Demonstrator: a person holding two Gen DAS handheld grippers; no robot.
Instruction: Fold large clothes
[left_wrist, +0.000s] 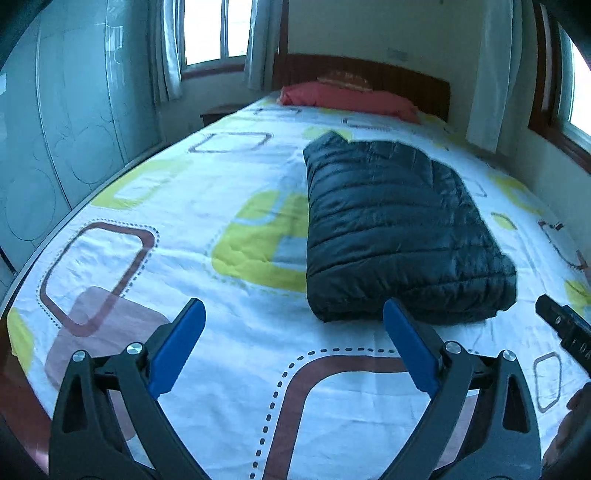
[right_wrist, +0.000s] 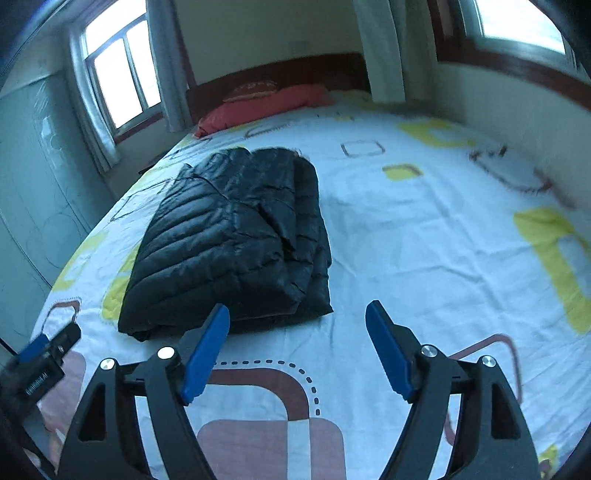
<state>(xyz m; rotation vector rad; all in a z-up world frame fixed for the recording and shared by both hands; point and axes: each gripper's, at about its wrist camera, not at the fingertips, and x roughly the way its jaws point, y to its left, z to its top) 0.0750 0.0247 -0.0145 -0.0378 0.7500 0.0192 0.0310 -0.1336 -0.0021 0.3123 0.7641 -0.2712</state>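
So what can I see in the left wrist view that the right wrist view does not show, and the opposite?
Only the left wrist view shows the open left gripper from behind and the black puffer jacket's smooth folded edge. Only the right wrist view shows the open right gripper from behind and the jacket's stacked layers. Both share the jacket folded on the patterned white bedsheet and the red pillow.

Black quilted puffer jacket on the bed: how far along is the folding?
Done: the black quilted puffer jacket lies as a compact folded bundle on the patterned bedsheet. In hand: nothing; left gripper and right gripper are open, clear of it. Left: apparently nothing, perhaps tidying.
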